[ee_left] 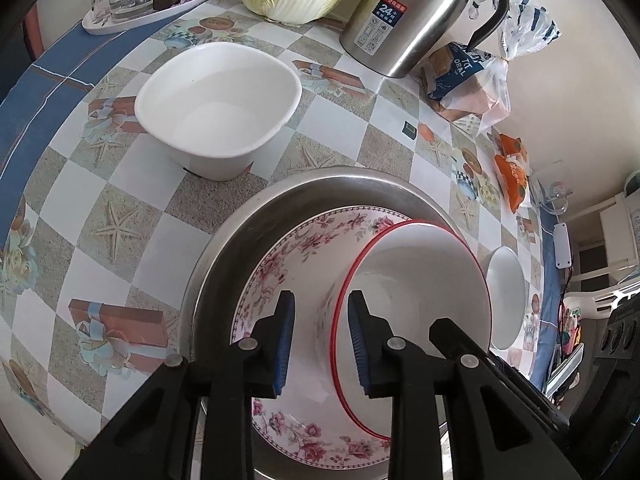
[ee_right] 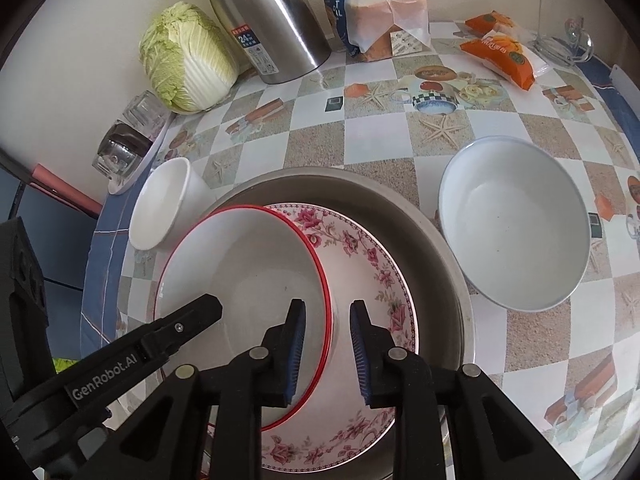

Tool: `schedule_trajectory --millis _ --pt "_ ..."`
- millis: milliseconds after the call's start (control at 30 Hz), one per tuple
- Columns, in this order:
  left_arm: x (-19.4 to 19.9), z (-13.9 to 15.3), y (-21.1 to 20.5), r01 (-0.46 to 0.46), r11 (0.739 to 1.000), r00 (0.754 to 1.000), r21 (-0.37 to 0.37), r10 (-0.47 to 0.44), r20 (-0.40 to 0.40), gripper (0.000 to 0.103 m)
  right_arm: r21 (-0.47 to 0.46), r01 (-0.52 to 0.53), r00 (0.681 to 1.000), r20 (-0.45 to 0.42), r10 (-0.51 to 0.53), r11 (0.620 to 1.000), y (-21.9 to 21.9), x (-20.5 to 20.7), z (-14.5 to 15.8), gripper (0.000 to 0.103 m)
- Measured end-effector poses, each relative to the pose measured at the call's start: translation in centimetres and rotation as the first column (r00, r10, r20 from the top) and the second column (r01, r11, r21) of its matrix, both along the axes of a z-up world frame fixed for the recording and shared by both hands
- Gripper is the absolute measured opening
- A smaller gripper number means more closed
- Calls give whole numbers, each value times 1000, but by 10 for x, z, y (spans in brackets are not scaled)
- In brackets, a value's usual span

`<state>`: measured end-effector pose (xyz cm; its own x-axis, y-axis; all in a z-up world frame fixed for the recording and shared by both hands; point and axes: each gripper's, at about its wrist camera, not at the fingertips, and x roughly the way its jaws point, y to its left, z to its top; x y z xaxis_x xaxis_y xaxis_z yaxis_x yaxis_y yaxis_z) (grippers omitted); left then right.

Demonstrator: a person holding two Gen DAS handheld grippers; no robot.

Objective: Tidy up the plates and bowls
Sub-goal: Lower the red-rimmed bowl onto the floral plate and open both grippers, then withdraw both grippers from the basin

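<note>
Straddling opposite rims of the red-rimmed bowl [ee_right: 248, 264] with jaws parted, the left gripper [ee_left: 321, 344] and right gripper [ee_right: 328, 346] hover over the flowered plate [ee_right: 372, 264] in a steel basin [ee_right: 444, 256], white bowls [ee_right: 516, 224] beside, kettle [ee_right: 272, 20] and cabbage [ee_right: 184, 60] beyond.

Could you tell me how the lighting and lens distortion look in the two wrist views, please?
Left wrist view: strong fisheye bending, dark corners; soft daylight, bright streak on the steel kettle; white square bowl nearly washed out. Right wrist view: same curvature; even light, kettle glinting, red-rimmed bowl sharp.
</note>
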<state>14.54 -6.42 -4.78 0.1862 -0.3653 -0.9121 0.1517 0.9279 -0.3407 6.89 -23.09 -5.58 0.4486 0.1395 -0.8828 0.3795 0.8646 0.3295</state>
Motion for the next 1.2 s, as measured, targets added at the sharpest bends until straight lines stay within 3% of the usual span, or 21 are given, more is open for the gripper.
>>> schedule_trajectory --millis 67,133,200,267,333,400,533,767,967,1200 --pt "0 5 1 2 1000 1000 -4 -2 12 29 -8 -4 1000 10 4 1000 0 0 6 25" --pt "-1 10 1 1 1000 1000 -5 -1 23 41 -20 -9 1000 22 9 1000 0 -1 12 25" --pt "-1 15 2 -1 1000 999 -12 1 35 46 -33 -14 999 33 15 999 1 -2 18 25" --pt "-1 20 5 -7 1000 999 -19 8 45 48 -47 -15 999 42 17 999 2 -3 24 30" --pt "-1 24 7 -15 1000 998 -22 16 54 56 -70 -14 999 48 17 997 3 -4 30 40" --pt "-1 27 10 -21 1000 998 -20 22 60 64 -96 -15 999 50 20 995 3 -4 34 42" --pt "0 29 13 -26 1000 997 -4 26 68 80 -110 -4 998 61 11 994 1 -7 40 64" --pt "0 28 16 -29 999 996 32 26 86 83 -129 12 998 64 -4 992 -7 -9 41 81" --pt "0 27 18 -41 997 993 60 34 110 89 -131 15 997 72 -6 991 -9 -8 39 102" --pt "2 25 19 -58 994 991 92 46 123 94 -154 9 998 59 0 988 -8 -7 36 103"
